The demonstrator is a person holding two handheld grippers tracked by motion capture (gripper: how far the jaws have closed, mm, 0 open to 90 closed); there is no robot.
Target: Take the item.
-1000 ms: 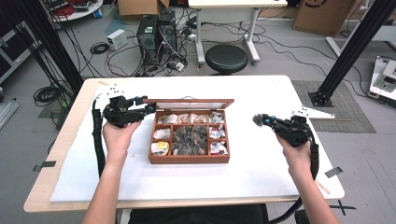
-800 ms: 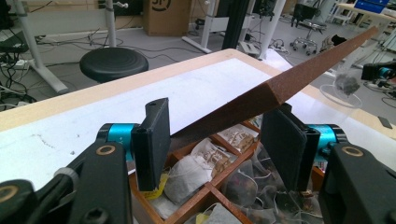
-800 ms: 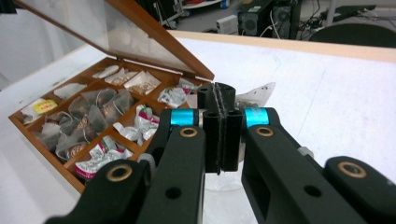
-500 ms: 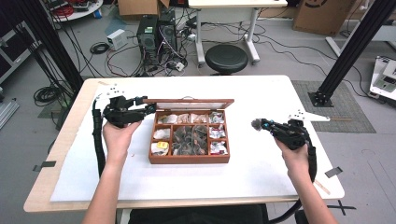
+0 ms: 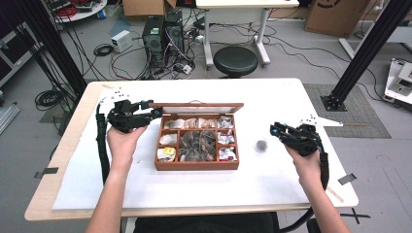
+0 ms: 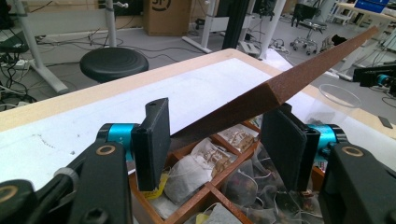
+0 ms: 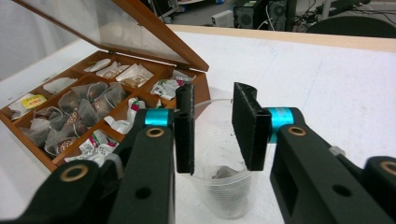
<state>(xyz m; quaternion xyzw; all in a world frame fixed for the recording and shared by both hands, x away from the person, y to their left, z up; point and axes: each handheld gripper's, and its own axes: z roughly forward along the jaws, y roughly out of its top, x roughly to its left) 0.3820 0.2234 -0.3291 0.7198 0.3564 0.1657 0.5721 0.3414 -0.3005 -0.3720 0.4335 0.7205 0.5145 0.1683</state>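
Note:
A wooden tea box [image 5: 197, 166] with several compartments of tea bags stands mid-table, its glass lid [image 5: 194, 105] raised. My left gripper [image 5: 154, 110] is at the lid's left front corner. In the left gripper view the lid [image 6: 303, 79] leans over the gap of that gripper [image 6: 215, 140], its corner on the right-hand jaw, pads apart. Right of the box stands a clear plastic cup [image 5: 261, 144] with a dark tea bag [image 7: 222, 173] in it. The jaws of my right gripper [image 7: 212, 126] have just been opening above the cup [image 7: 224, 196], nothing pressed between them.
A black stool [image 5: 235, 60] and computer towers [image 5: 163, 36] with cables sit on the floor beyond the table's far edge. A black frame post [image 5: 362, 53] rises at the back right. White table surface lies in front of the box.
The right gripper's jaws have parted and a dark tea bag now shows in the cup beside them. The left gripper and the lid have kept still.

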